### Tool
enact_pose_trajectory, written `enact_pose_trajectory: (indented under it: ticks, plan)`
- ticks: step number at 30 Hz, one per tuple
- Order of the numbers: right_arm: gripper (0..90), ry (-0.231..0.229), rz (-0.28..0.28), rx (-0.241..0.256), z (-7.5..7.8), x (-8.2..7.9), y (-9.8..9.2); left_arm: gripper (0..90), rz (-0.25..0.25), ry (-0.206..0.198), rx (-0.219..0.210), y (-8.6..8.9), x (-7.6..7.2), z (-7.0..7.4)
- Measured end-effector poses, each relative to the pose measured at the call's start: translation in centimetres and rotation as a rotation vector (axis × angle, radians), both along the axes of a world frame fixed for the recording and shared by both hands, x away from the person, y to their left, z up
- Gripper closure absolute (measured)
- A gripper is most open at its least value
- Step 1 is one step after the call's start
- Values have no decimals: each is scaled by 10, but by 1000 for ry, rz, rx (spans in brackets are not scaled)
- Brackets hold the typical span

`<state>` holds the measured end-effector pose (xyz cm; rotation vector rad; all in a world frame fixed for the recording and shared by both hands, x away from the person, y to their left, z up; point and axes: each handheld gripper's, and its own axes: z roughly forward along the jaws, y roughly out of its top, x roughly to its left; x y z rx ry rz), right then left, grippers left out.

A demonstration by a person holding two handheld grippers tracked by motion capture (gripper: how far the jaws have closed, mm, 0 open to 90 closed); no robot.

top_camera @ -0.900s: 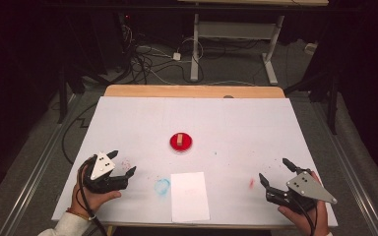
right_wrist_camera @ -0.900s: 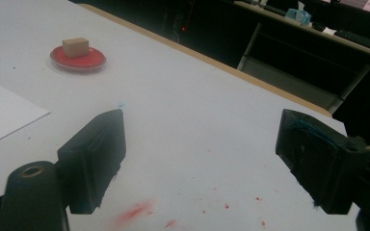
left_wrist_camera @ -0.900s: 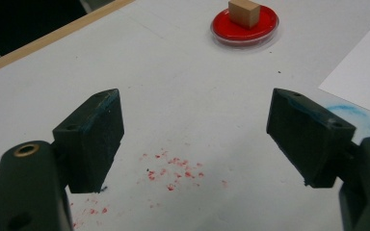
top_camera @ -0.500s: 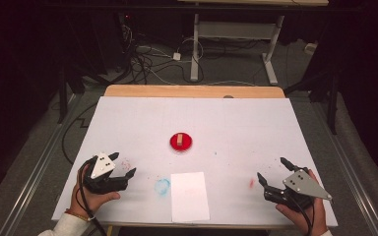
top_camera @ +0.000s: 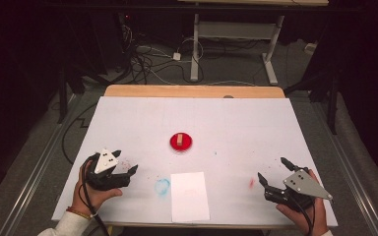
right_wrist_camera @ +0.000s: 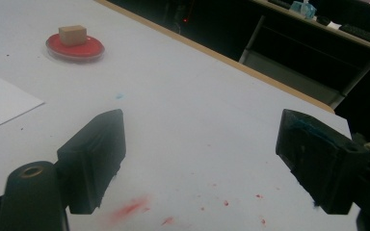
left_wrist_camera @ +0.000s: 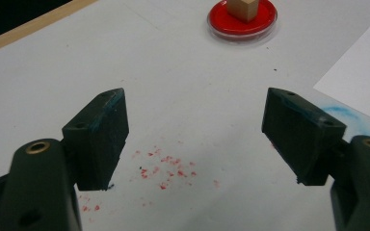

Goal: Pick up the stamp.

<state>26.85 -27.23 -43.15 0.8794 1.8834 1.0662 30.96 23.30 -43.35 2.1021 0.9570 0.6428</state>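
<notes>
A small tan wooden block sits on a round red dish near the middle of the white table. The left gripper view shows the dish ahead at the top, with the block on it. In the right gripper view the dish and block lie far off at upper left. My left gripper rests open at the front left, nothing between its jaws. My right gripper is open at the front right, also holding nothing.
A white sheet of paper lies at the front middle, a blue smudge beside it. Red specks mark the table under the left gripper, and a red smear lies under the right one. The table's far edge is a wooden strip.
The right gripper has slid slightly left and toward the front edge. The left gripper has stayed in place.
</notes>
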Motion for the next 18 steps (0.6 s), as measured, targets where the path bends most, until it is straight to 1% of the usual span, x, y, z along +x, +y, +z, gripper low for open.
enact_pose_trajectory:
  ticks: [2, 6, 8, 11, 12, 15, 18]
  plan:
    - [184, 5, -2, -2, 0, 0, 0, 238, 6, 17, 13, -3, 3, 4]
    - [184, 11, 4, -3, -1, -1, 1, 238, -1, 23, 25, -8, 7, 9]
    - [184, 13, 7, -4, -1, -2, 2, 238, 2, 28, 38, -10, 9, 12]
    - [184, 12, 0, -9, 0, -3, 1, 238, 6, 41, 33, -13, 15, 16]
    - [184, 9, 0, -7, 0, -3, 1, 238, 7, 43, 43, -15, 16, 17]
    - [184, 7, -2, -8, 0, -2, 1, 239, 0, 48, 46, -20, 19, 21]
    - [184, 12, 3, -11, -1, -1, 2, 242, -11, 37, 45, -27, 22, 26]
